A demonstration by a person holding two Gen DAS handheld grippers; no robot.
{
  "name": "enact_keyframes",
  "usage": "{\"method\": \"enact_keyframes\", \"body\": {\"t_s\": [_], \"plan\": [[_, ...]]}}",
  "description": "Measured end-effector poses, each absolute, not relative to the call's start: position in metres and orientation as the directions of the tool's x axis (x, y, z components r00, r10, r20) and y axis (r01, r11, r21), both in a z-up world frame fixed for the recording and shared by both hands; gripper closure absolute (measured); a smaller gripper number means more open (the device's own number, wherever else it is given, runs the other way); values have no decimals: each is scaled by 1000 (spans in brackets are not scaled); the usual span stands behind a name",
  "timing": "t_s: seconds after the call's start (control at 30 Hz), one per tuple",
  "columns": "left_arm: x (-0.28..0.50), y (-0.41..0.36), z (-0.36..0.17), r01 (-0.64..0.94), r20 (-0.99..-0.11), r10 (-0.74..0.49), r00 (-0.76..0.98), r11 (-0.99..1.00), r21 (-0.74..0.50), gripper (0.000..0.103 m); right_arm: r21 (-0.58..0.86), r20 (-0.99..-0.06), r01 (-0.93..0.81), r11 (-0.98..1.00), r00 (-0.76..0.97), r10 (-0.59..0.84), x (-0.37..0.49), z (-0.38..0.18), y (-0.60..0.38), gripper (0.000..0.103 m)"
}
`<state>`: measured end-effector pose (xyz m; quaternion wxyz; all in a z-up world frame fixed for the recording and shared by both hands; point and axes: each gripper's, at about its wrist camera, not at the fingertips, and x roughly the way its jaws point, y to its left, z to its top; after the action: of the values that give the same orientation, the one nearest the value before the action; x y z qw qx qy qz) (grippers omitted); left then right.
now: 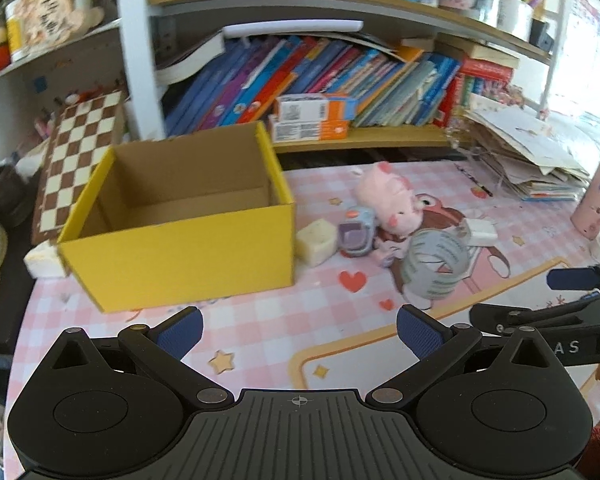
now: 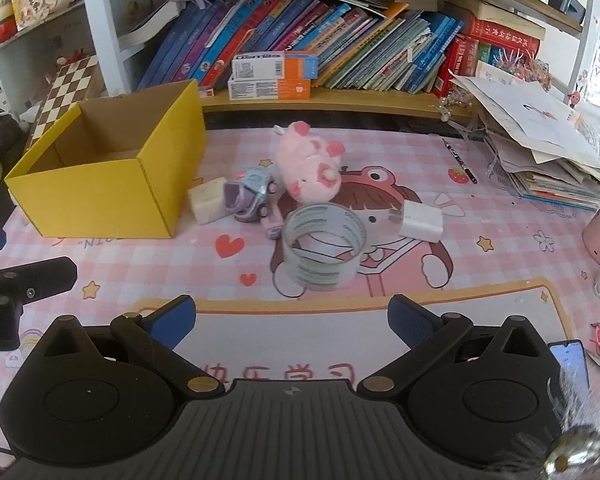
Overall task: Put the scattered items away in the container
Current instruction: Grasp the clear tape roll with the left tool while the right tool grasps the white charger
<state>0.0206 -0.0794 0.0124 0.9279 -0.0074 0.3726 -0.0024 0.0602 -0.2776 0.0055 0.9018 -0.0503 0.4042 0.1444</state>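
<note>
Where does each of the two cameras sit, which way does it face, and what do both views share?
Left wrist: sits on the left gripper, jaws open, facing the yellow box; the right gripper shows at the right edge.
Right wrist: sits on the right gripper, jaws open, facing the tape roll; the left gripper shows at the left edge.
Shared: box, pink plush pig, toy car, bookshelf.

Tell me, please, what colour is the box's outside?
Yellow box, plain brown cardboard inside; clearest in the right wrist view.

Pink cartoon desk mat (image 2: 500, 292) under a crowded white-framed bookshelf (image 2: 96, 20), daylight from the right.
</note>
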Motion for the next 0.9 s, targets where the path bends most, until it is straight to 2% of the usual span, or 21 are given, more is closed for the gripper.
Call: {"method": "enact_keyframes", "body": {"t_s": [0.33, 0.47, 0.53, 0.73, 0.9], "plan": [[41, -108, 14, 57, -666, -32, 745, 998, 15, 0, 47, -710, -282, 958, 665, 231, 76, 4, -308, 0], [51, -115, 15, 76, -660, -48, 749, 997, 13, 0, 94, -610, -283, 955, 741, 280, 79, 10, -323, 0], [57, -116, 18, 62, -643, -34, 765, 998, 21, 0, 91, -593, -269, 959, 758, 270, 87, 12, -327, 0], [83, -123, 27, 75, -612, -22, 790, 995, 61, 0, 109, -618, -243, 964, 743, 257, 116, 9, -333, 0], [107, -134, 22, 111, -631, -38, 775, 991, 77, 0, 87, -638, -234, 968, 733, 234, 135, 0, -337, 0]]}}
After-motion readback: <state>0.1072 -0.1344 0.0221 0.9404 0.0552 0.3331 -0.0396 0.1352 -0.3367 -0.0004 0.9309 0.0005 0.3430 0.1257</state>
